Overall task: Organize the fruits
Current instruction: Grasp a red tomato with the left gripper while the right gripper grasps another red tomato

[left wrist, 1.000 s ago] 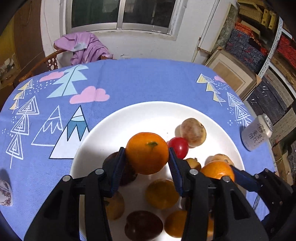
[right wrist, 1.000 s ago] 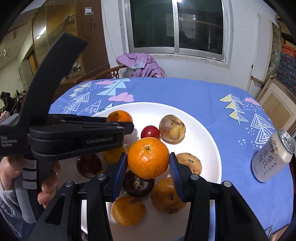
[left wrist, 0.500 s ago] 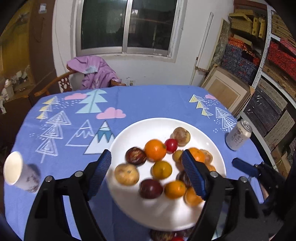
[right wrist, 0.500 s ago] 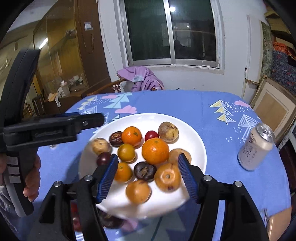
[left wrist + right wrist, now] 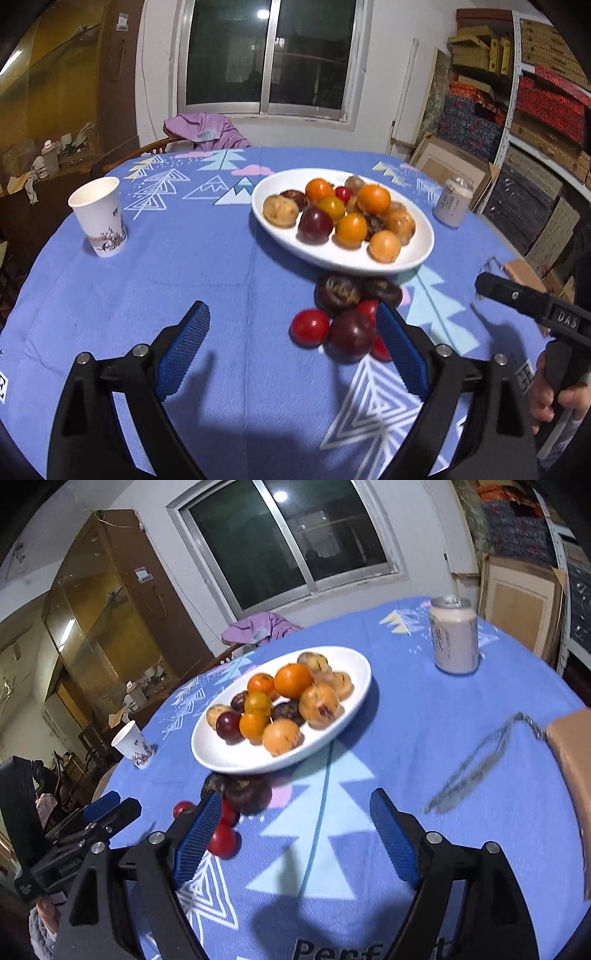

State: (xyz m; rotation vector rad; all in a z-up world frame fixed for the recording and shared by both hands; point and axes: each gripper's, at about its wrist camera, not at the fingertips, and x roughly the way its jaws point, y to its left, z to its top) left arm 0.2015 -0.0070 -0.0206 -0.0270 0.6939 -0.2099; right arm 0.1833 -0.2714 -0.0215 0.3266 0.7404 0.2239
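Note:
A white plate [image 5: 421, 254] [image 5: 225, 762] holds several oranges, plums and brown fruits. On the blue cloth just in front of it lies a loose cluster: dark brown fruits [image 5: 338, 291] [image 5: 247, 792], a red tomato [image 5: 309, 327] [image 5: 221, 843] and a dark plum [image 5: 351, 334]. My left gripper [image 5: 291, 314] hovers short of this cluster. Its jaws are opening, with nothing pressed between the pads. My right gripper [image 5: 295, 797] is to the cluster's right, its jaws also opening over bare cloth. Each gripper shows at the edge of the other's view.
A paper cup [image 5: 99, 218] [image 5: 133, 744] stands at the left of the table, a drink can [image 5: 452, 205] [image 5: 454, 640] at the right. A metal chain [image 5: 476, 760] and a brown flat item [image 5: 572, 757] lie at the right edge. A chair with purple cloth [image 5: 207, 129] is behind.
Both grippers let go of the oranges they held over the plate, opened wide and drew back toward the near side of the table. The loose fruit cluster came into view.

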